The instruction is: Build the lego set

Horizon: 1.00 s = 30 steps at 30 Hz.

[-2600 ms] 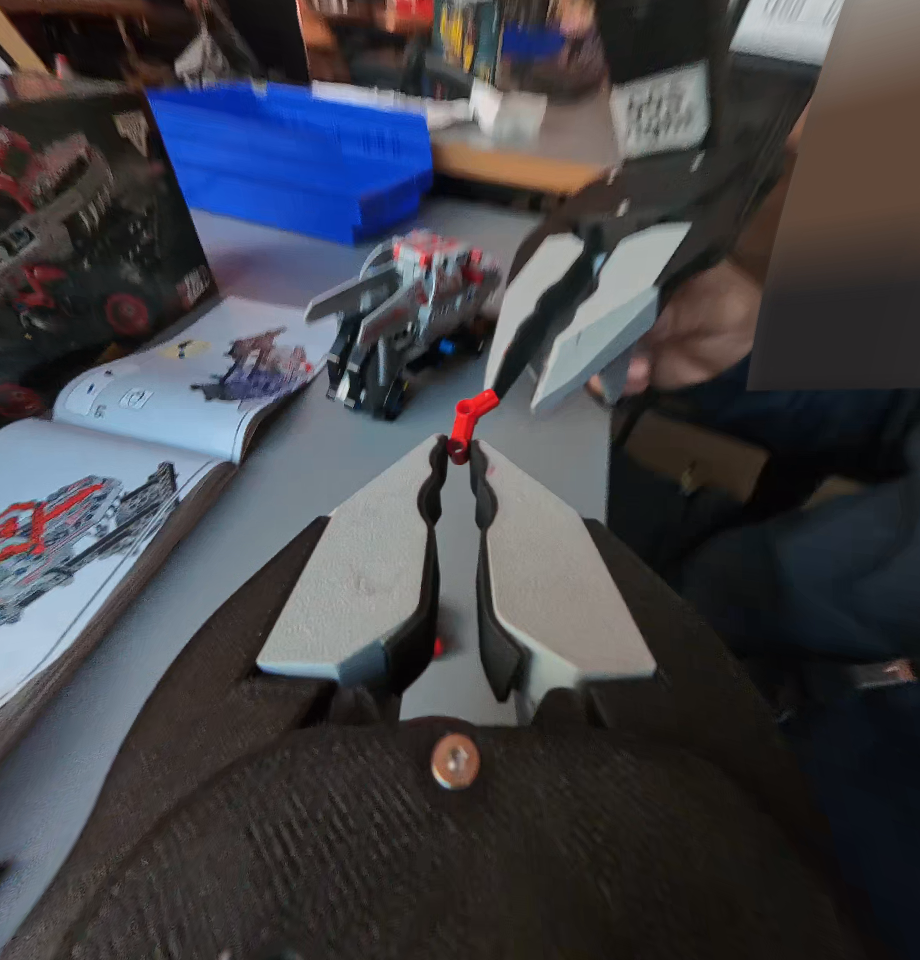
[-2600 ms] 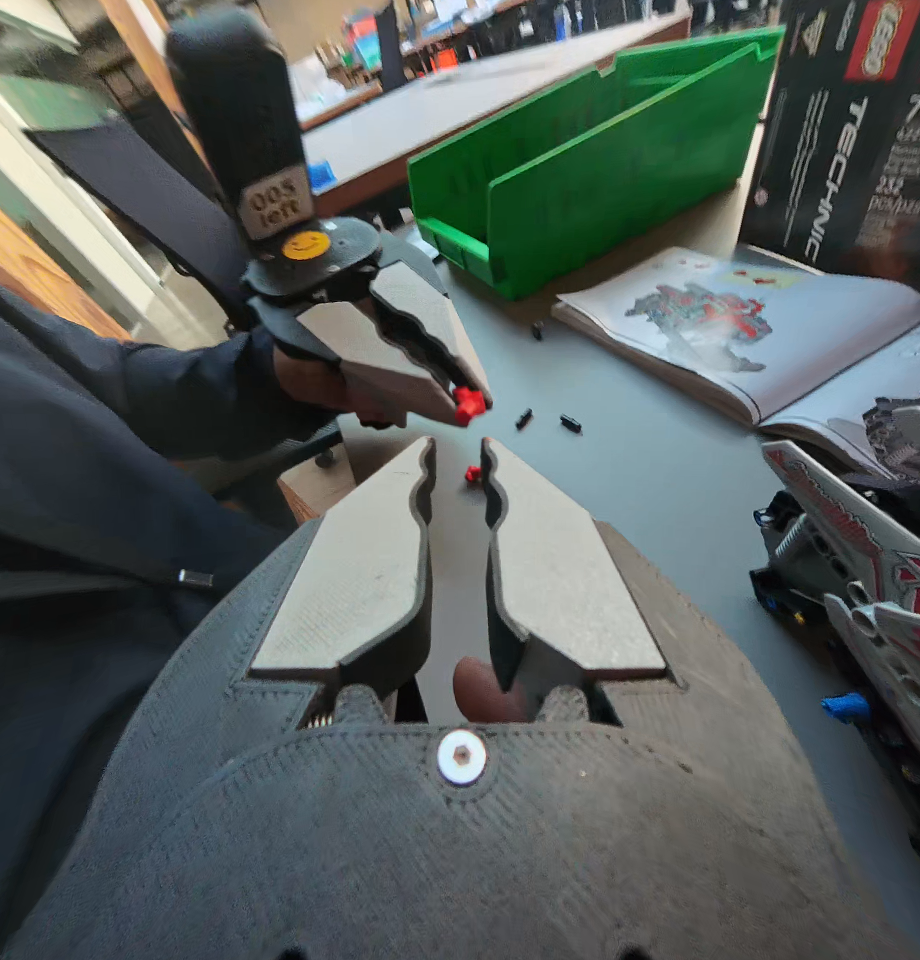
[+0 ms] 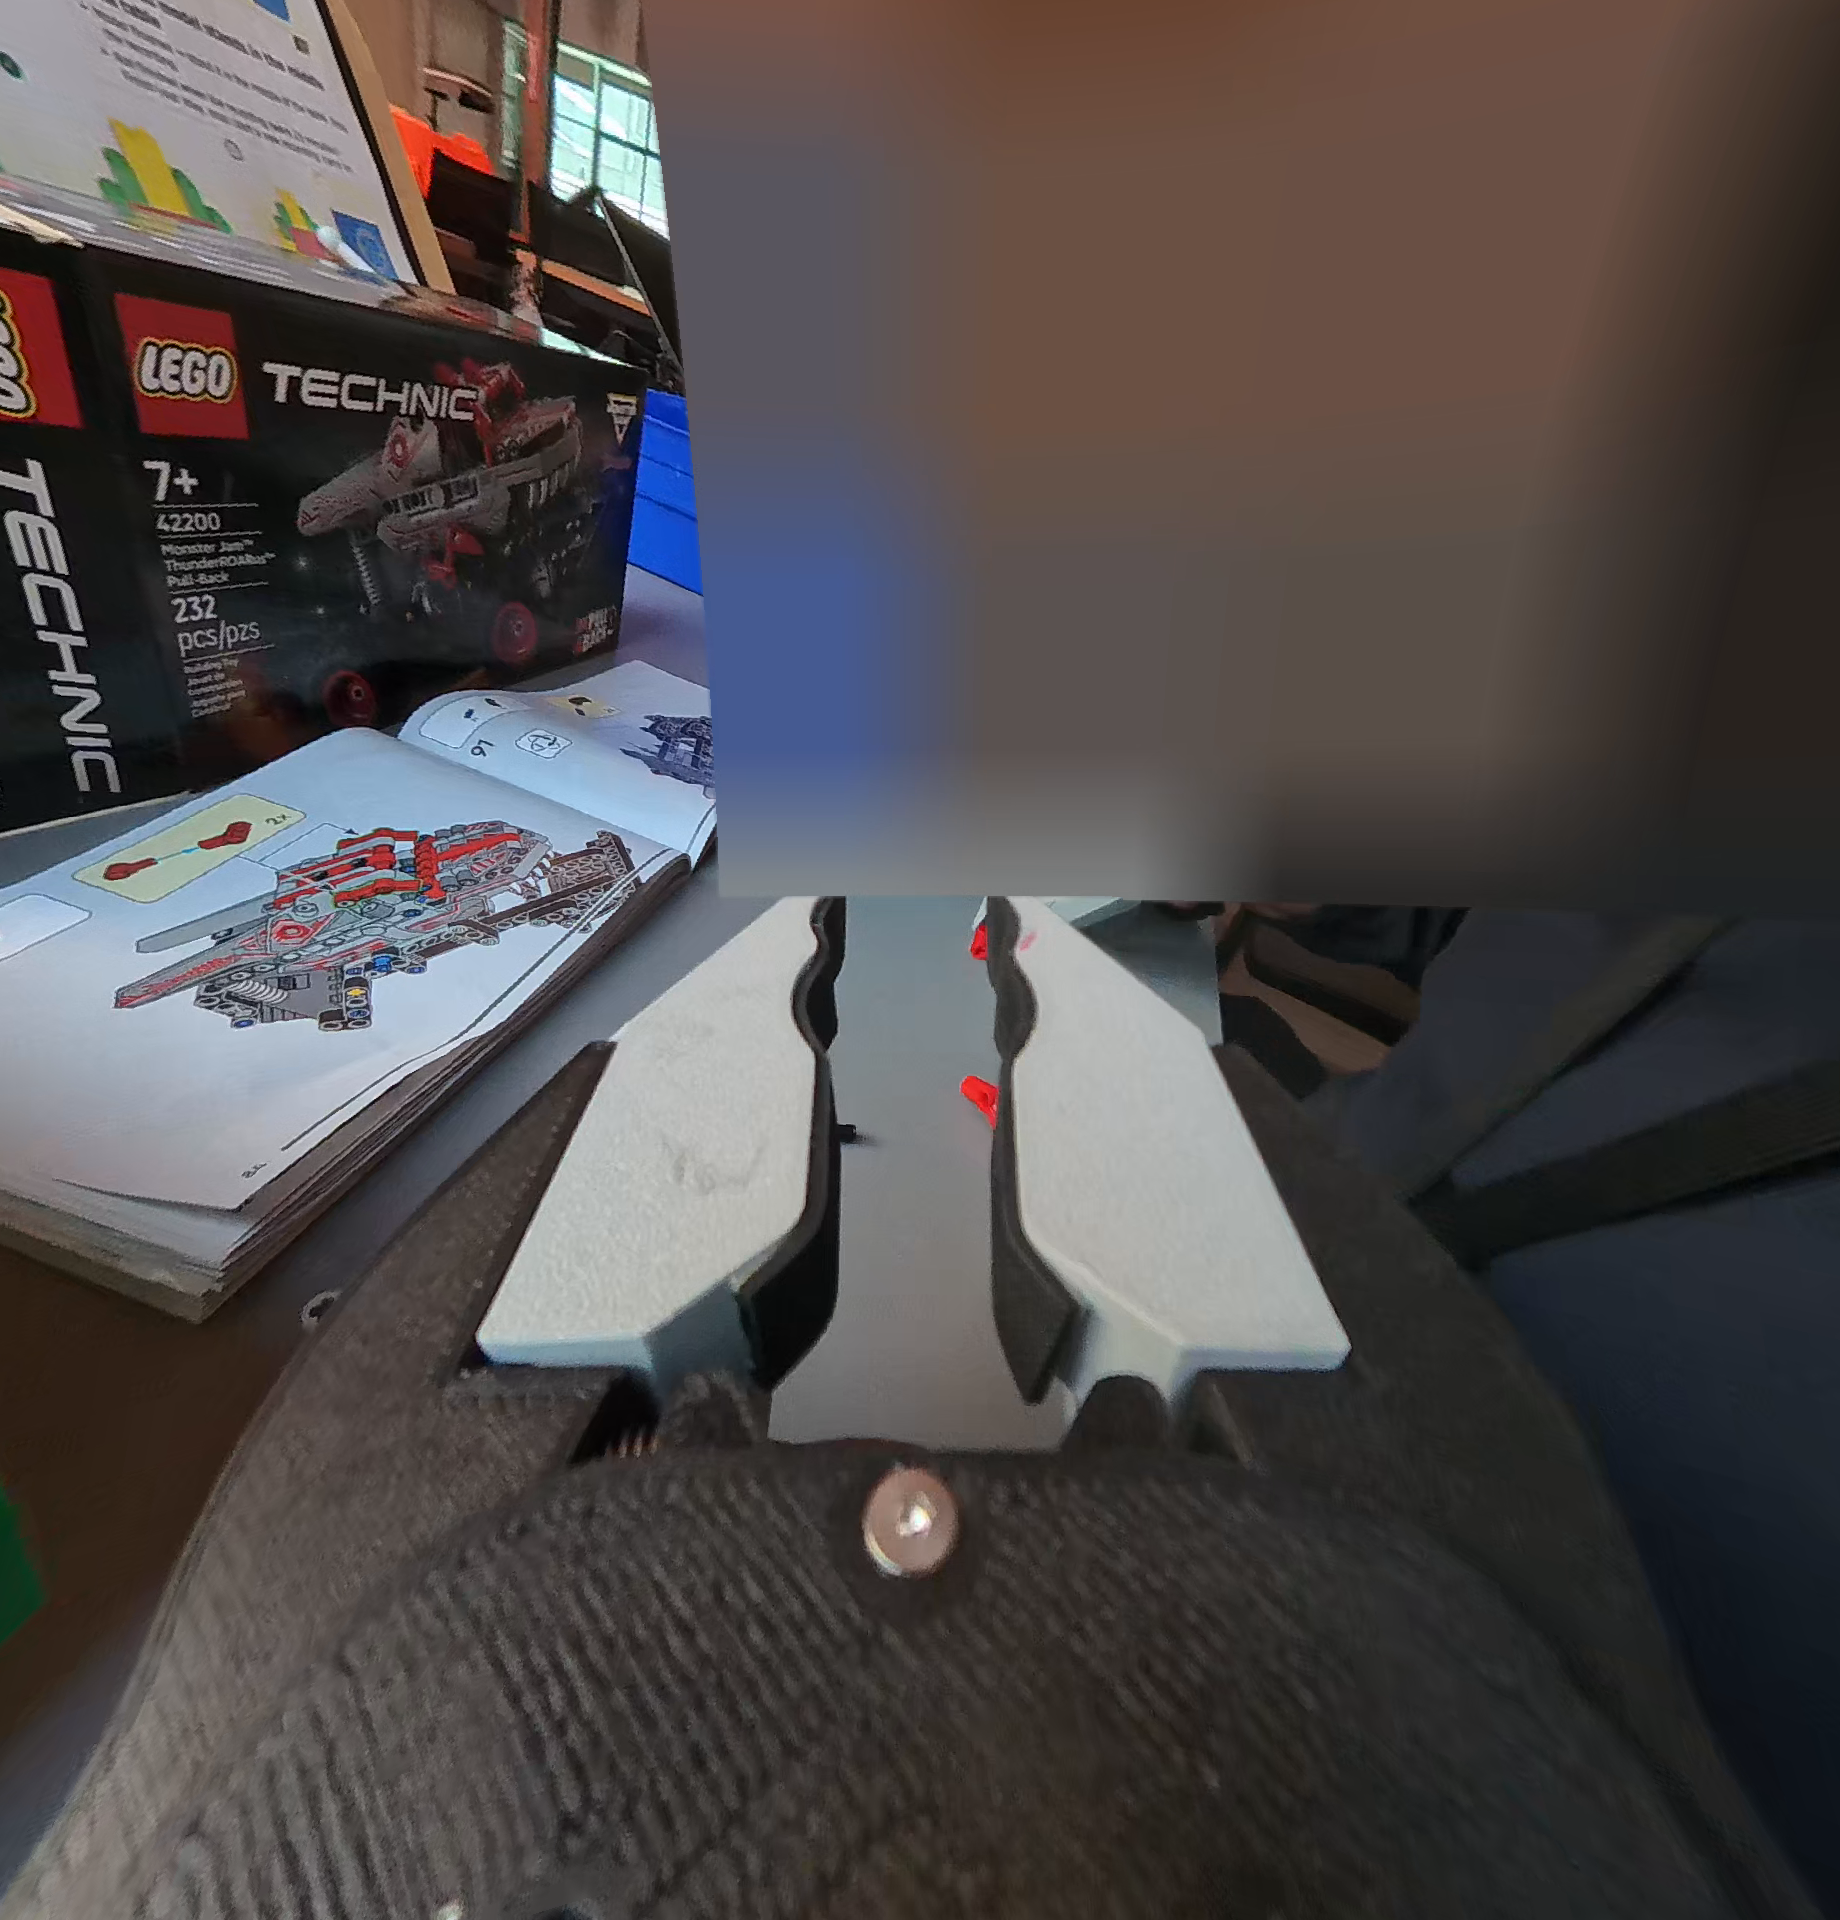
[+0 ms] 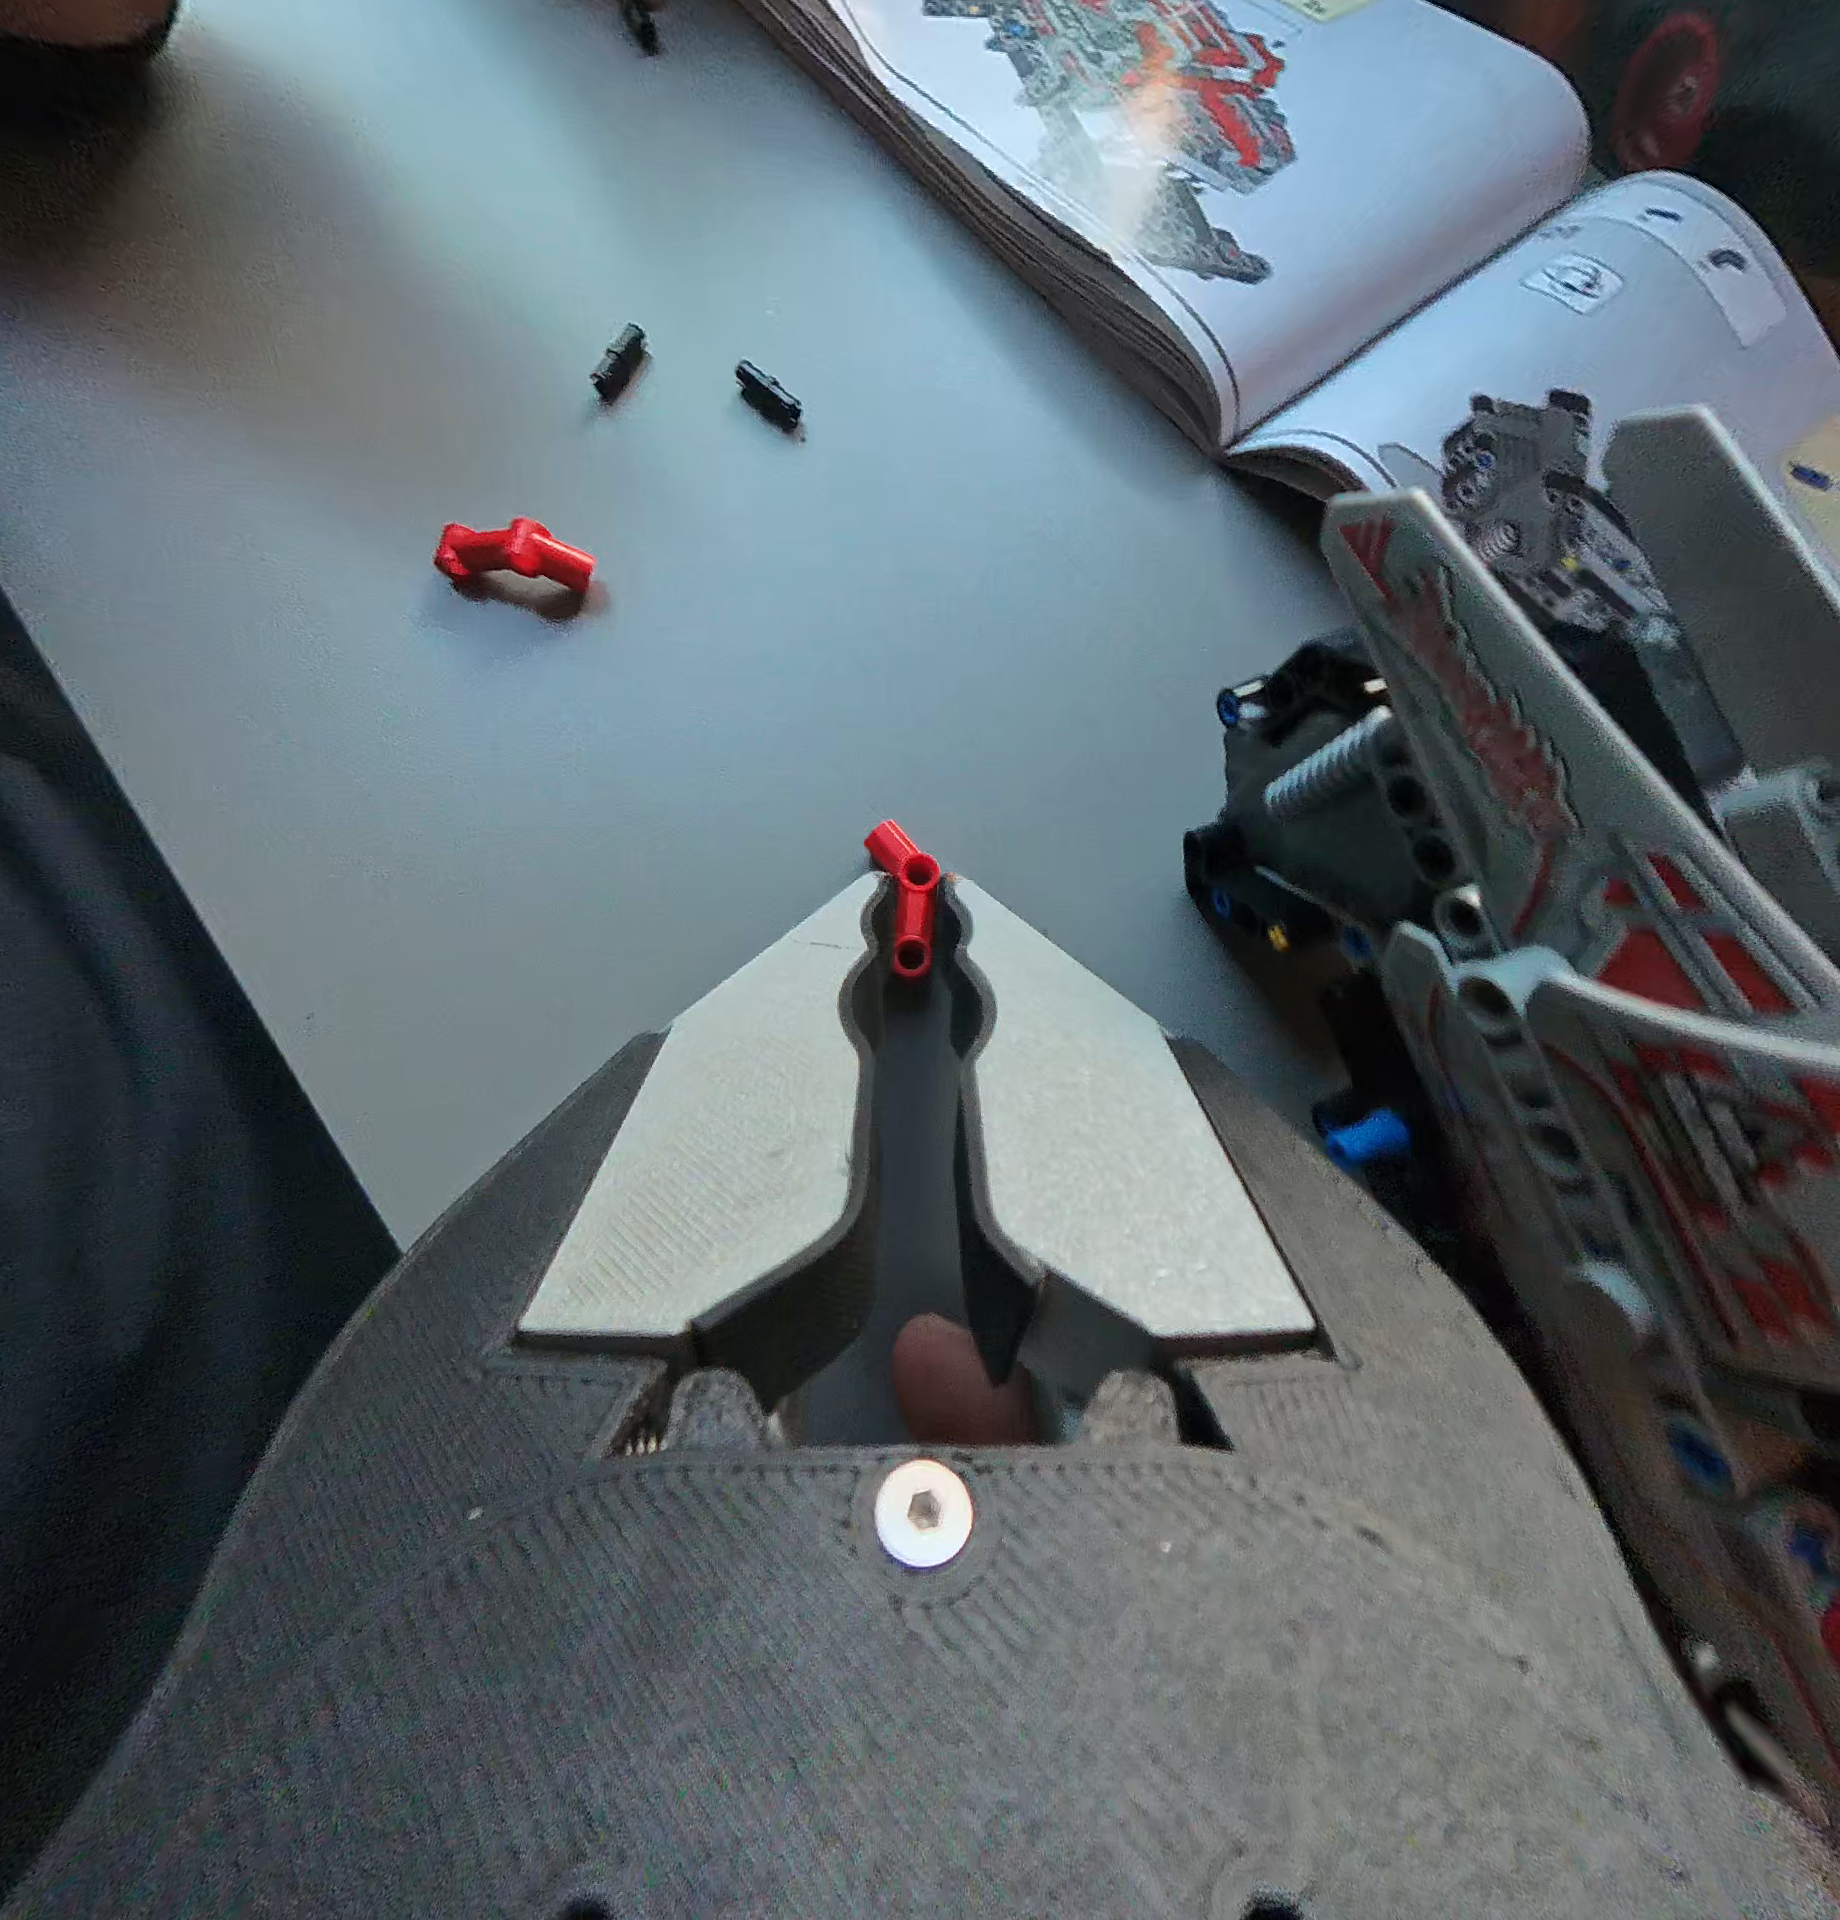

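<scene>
My right gripper (image 4: pixel 911 881) is shut on a small red angled connector (image 4: pixel 913 914) and holds it just above the grey table (image 4: pixel 687 727). A second red connector (image 4: pixel 514 556) lies on the table to the far left of it. Two black pins (image 4: pixel 618 361) (image 4: pixel 768 395) lie beyond. The partly built grey, red and black model (image 4: pixel 1518 852) stands close on the right. My left gripper (image 3: pixel 911 920) is open and empty over the table; its fingertips run under a blurred patch. A bit of red (image 3: pixel 981 1099) peeks out beside its right finger.
The open instruction booklet (image 4: pixel 1259 208) lies behind the model; it also shows at the left in the left wrist view (image 3: pixel 303 966). The black set box (image 3: pixel 324 540) stands behind it. A blue pin (image 4: pixel 1363 1138) sticks out of the model's near side. The table edge runs along the left. The grippers' ends are close to 20 cm from one another. My right tips are roughly 8 cm from the blue pin (image 4: pixel 1363 1138).
The left gripper held the red connector before and is now open and empty. The right gripper, open before, is now shut on a red connector. Both grippers have swung apart.
</scene>
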Available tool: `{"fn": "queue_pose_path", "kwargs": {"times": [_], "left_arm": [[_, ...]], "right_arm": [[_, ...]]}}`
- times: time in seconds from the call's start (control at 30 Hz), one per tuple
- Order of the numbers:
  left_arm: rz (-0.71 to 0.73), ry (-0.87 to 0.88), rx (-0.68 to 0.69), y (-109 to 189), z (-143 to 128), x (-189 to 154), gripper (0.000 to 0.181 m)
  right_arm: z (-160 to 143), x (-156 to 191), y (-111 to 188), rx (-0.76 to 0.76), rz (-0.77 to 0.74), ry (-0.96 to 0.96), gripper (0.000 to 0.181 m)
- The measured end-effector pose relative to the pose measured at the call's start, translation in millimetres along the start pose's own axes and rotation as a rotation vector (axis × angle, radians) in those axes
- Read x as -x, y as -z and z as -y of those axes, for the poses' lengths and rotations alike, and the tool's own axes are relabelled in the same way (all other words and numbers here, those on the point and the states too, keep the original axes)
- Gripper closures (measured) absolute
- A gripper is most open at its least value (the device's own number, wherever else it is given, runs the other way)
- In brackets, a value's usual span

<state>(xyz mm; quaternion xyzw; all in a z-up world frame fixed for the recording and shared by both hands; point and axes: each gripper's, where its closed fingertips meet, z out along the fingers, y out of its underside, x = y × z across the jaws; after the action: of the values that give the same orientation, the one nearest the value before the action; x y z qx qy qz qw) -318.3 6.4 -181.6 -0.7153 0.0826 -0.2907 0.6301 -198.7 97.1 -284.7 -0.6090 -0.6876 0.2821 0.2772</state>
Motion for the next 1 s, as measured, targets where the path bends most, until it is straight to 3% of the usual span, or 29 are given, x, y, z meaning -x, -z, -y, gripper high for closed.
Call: {"fn": "queue_pose_path", "kwargs": {"times": [0.17, 0.37, 0.5, 0.63, 0.77, 1.0], "left_arm": [[-0.033, -0.056, 0.085, -9, -12, -10, 0.158], [-0.013, -0.159, 0.289, -27, -43, -21, 0.152], [-0.046, -0.060, 0.296, -29, -48, -35, 0.152], [0.026, -0.068, 0.367, -28, -61, -34, 0.151], [0.061, -0.075, 0.511, -35, -85, -37, 0.146], [0.077, -0.064, 0.584, -38, -97, -35, 0.147]], "right_arm": [[-10, -6, 13, -0.008, -0.093, -0.013, 0.174], [-13, -8, 33, -0.088, -0.139, -0.059, 0.165], [-14, -5, 53, -0.157, -0.176, -0.057, 0.162], [-19, 0, 68, -0.219, -0.199, -0.061, 0.161], [-26, 6, 73, -0.266, -0.194, -0.062, 0.159], [-30, 8, 67, -0.308, -0.180, -0.062, 0.151]]}}
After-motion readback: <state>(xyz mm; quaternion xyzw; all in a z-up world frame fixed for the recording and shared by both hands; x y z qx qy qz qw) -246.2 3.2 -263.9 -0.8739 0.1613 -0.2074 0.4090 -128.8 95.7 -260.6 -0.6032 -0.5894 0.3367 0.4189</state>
